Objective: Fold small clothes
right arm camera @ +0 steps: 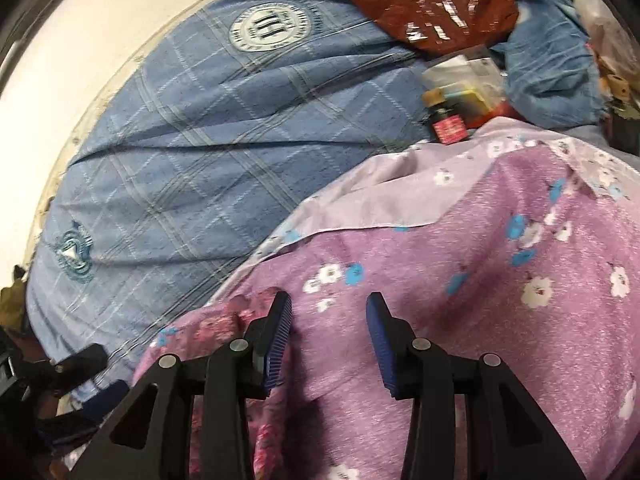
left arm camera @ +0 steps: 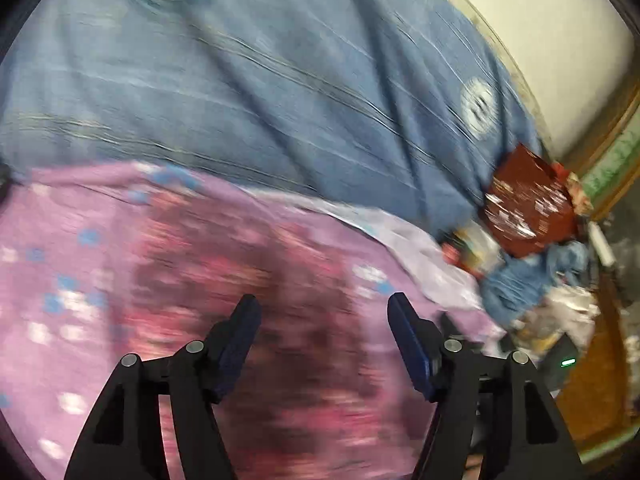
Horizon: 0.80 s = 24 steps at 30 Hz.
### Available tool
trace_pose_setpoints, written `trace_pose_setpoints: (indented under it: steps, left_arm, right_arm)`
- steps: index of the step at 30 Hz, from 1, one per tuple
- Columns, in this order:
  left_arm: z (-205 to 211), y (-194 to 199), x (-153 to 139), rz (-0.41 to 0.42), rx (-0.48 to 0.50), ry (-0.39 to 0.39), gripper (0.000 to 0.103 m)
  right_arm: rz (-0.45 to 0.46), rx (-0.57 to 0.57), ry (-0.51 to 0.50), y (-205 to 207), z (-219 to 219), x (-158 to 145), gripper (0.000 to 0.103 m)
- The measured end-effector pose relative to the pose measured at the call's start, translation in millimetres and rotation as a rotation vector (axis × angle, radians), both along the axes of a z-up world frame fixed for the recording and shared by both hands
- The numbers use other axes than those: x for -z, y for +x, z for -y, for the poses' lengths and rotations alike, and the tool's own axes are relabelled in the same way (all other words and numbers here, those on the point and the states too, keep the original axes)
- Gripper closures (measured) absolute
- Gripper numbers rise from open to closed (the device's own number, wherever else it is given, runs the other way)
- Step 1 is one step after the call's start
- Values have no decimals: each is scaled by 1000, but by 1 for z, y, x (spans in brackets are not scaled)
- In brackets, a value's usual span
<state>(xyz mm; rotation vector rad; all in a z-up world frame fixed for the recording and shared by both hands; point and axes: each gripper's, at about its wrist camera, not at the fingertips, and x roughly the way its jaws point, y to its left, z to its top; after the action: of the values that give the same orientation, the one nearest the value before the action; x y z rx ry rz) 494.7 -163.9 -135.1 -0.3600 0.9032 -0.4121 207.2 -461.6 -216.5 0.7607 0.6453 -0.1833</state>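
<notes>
A: Nearest items, left wrist view?
B: Left gripper (left arm camera: 324, 306), jaws standing well apart, nothing between them. Beneath: purple floral garment (left arm camera: 80, 264), badly blurred, with a darker pink-red patch under the fingers.

A: Right wrist view?
B: Right gripper (right arm camera: 328, 306), jaws apart, not pressing on anything. The purple floral garment (right arm camera: 500, 280) lies spread below and ahead of it; a pink flowered fold (right arm camera: 236, 316) sits just beside the left-hand finger. Whether the finger touches it, cannot tell.

A: Middle ground?
B: Garment's pale lilac underside (right arm camera: 384, 200), turned up along the far edge. All resting on a blue checked bedcover (right arm camera: 192, 140) with round white emblems.

A: Farthest?
B: Small bottle with red label (right arm camera: 448, 124), a dark red sequinned cloth (right arm camera: 432, 4), blue denim (right arm camera: 548, 64), then a cream wall (right arm camera: 80, 32).
</notes>
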Motion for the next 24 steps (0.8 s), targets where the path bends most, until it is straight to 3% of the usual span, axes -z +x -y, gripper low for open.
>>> trace_pose_setpoints:
  steps: [3,9,11,12,14,16,18,20,21,24]
  left_arm:
    - [-35,-15,21,-18,-77,78,37]
    - [-49,-54,78,-39,-144,288,39]
    - [-34,-58,83,-31,-131,295,38]
    - [-30,-61,89,-22,-110,310,38]
    - [-25,-59,99,-9,-80,355,35]
    - [-23,-60,103,-21,-34,358,35]
    - [-20,-61,101,7,-10,380,35]
    - [-22,-62,97,27,-2,384,35]
    - [-24,-63,93,36,-5,375,35]
    - [-32,-72,88,75,-3,353,37]
  right_arm:
    - [57,-91,29,2,-12,-10,61]
    - [233,-507,118,4,-63,-41,63]
    - [176,-662,121,8,-87,-36,69]
    - [105,-704,68,10,-100,-27,70]
    - [-62,-742,-24,13,-115,0,81]
    - [-249,-707,-109,15,-117,35,98]
    - [-247,-681,-88,14,-111,41,98]
    - [-238,-668,-125,16,-116,25,94]
    - [-212,-658,-141,16,-118,17,89]
    - [-132,-581,-150,34,-119,-9,87]
